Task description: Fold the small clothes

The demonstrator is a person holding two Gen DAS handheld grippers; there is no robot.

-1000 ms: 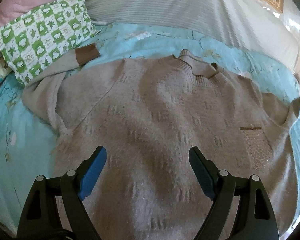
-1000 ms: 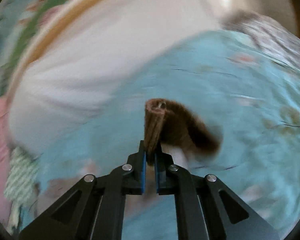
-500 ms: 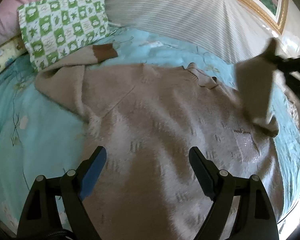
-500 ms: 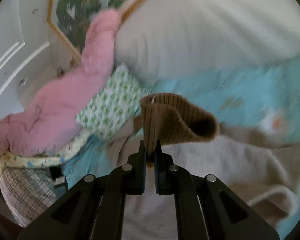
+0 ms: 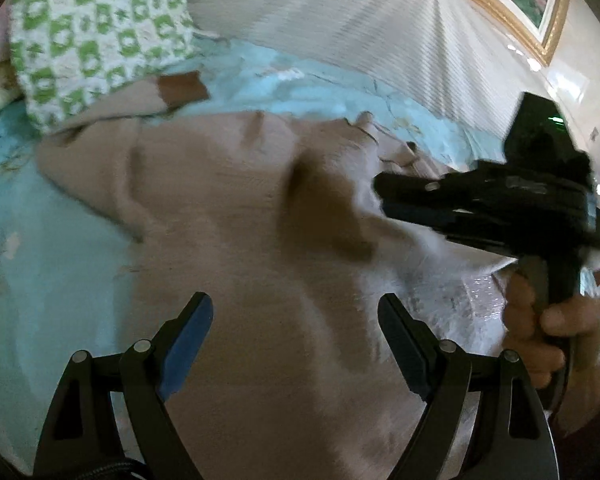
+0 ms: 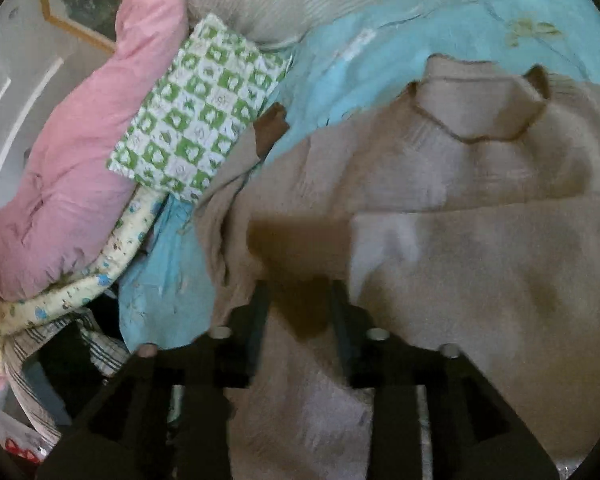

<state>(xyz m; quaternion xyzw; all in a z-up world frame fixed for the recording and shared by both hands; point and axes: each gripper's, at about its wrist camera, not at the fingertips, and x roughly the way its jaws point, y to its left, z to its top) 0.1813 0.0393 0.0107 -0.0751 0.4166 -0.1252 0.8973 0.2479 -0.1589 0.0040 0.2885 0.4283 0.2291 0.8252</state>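
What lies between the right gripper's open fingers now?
The sweater's brown cuff, in the right wrist view; the right gripper has just been opening around it.

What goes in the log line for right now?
right tongs: just opened, cuff dropped on sweater | left tongs: open, empty

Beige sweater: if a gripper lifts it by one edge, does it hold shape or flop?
Likely flops: the sweater is soft knit, and its folded-over sleeve drapes limp across the chest. Probably grippy, not slippery, given the fuzzy surface. Its other sleeve lies crumpled against the green pillow, so expect trailing.
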